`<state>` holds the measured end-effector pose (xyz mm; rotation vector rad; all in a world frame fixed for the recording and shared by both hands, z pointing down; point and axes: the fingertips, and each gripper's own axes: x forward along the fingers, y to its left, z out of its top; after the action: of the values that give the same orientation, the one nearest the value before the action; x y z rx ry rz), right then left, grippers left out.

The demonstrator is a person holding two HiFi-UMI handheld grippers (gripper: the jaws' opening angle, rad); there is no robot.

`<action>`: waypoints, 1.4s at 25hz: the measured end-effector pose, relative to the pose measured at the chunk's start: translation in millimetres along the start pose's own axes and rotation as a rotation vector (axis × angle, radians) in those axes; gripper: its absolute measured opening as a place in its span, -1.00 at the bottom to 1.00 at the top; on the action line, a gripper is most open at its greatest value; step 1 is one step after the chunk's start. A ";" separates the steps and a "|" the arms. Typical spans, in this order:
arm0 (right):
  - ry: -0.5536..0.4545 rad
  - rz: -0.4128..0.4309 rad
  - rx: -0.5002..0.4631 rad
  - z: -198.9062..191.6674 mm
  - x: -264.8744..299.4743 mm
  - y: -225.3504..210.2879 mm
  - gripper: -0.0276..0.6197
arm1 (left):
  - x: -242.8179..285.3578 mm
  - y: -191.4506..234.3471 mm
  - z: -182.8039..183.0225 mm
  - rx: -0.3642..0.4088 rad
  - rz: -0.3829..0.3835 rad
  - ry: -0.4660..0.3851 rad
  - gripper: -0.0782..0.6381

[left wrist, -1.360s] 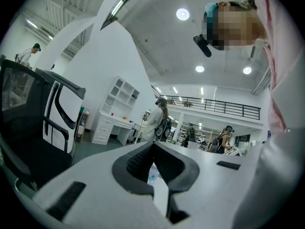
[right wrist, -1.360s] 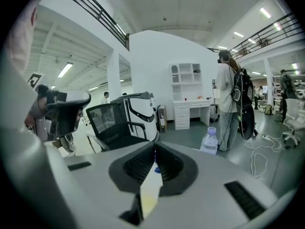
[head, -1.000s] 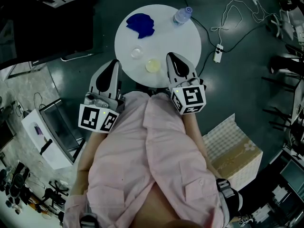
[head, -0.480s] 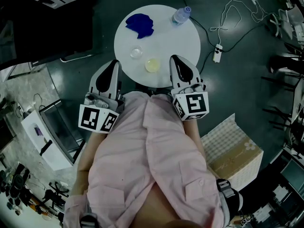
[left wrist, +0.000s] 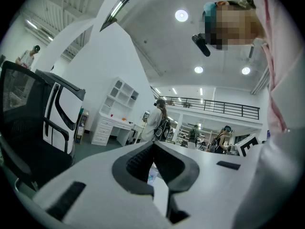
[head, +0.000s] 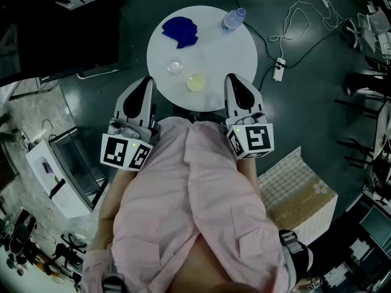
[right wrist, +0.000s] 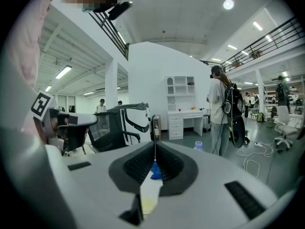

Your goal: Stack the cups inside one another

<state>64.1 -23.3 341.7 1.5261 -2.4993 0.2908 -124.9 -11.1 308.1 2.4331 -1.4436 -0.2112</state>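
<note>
- Nearest us, the left gripper [head: 148, 81] and the right gripper [head: 233, 78] (white shells, dark ribbed pads) flank our pink shirt and point at the table's near edge.
- Each has its jaws pressed together, with nothing between them.
- On the round white table [head: 235, 50], a shallow yellowish cup [head: 196, 82] stands near the right gripper, and a clear cup [head: 175, 66] stands apart from it, unstacked.
- Farthest are a crumpled blue cloth [head: 180, 32] and a plastic bottle [head: 233, 19].

Right gripper [right wrist: 154, 149]: jaws closed together, nothing held. Through the slit below the tips a strip of white table [right wrist: 150, 188] shows. A blue cloth [right wrist: 156, 171] lies at its far end, a yellowish cup [right wrist: 148, 204] nearer. A bottle [right wrist: 198, 145] shows above the right-hand jaw.
</note>
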 end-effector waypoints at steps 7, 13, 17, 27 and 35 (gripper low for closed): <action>0.014 -0.012 0.026 -9.8 -7.8 1.4 -0.81 | -7.3 2.0 -2.0 -0.017 0.011 0.002 -0.76; 0.026 -0.004 0.042 -13.5 -10.0 3.3 -0.81 | -11.1 1.4 -5.1 -0.030 0.013 0.011 -0.76; 0.036 0.000 0.048 -15.2 -10.1 3.5 -0.81 | -11.8 0.6 -5.9 -0.032 0.012 0.016 -0.76; 0.058 0.009 0.037 -18.3 -3.9 4.3 -0.81 | -11.8 3.8 -5.7 -0.033 0.023 0.010 -0.76; 0.080 0.037 0.000 -20.1 6.6 6.9 -0.81 | -8.5 5.5 -4.7 -0.034 0.024 0.005 -0.76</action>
<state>56.3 -20.4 362.4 1.4404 -2.4675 0.3507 -132.3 -5.3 314.1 2.3867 -1.4551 -0.2226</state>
